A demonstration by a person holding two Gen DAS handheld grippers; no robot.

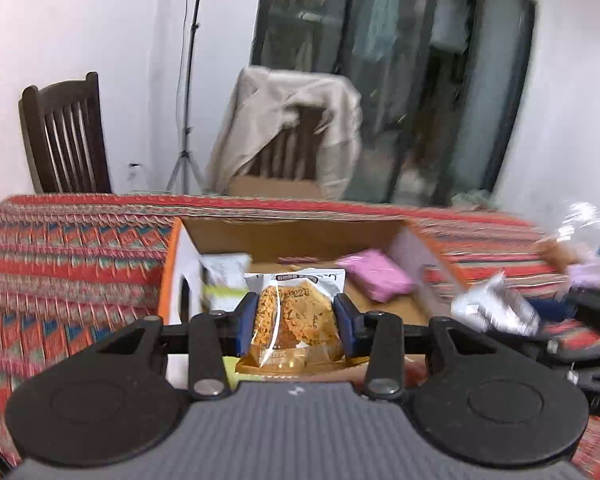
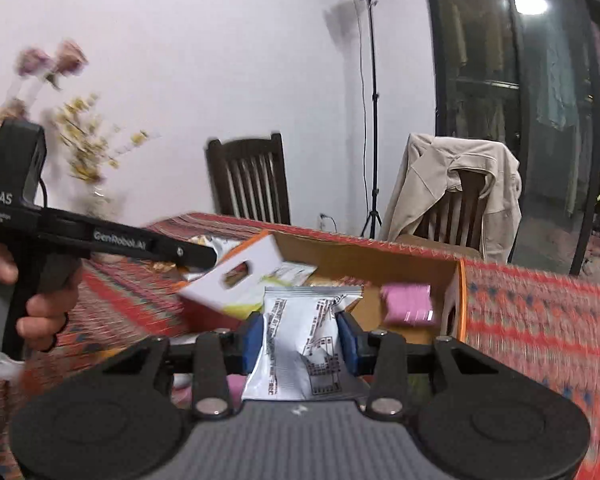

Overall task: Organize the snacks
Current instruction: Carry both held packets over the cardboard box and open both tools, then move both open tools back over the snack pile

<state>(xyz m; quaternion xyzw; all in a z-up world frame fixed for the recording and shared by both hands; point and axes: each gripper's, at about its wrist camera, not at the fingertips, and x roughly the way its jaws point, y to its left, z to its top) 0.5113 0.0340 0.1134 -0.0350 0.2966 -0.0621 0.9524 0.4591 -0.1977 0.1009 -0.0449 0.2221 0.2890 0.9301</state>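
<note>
My left gripper [image 1: 296, 322] is shut on a clear packet with a golden-brown pastry [image 1: 296, 320], held over the near edge of an open cardboard box [image 1: 300, 236] with orange-trimmed white flaps. My right gripper [image 2: 300, 340] is shut on a silver printed snack packet [image 2: 304, 344], held just in front of the same box [image 2: 380, 260]. A pink packet [image 1: 376, 274] lies inside the box at the right; it also shows in the right wrist view [image 2: 408, 304]. White and green packets [image 1: 224, 276] lean inside at the left. The right gripper's silver packet shows blurred in the left wrist view [image 1: 496, 310].
The box sits on a table with a red patterned cloth [image 1: 68, 252]. Two dark wooden chairs [image 2: 250, 178] stand behind, one draped with a beige jacket [image 2: 456, 184]. A light stand [image 2: 374, 100] is by the wall. A vase of flowers [image 2: 80, 148] stands at the table's left.
</note>
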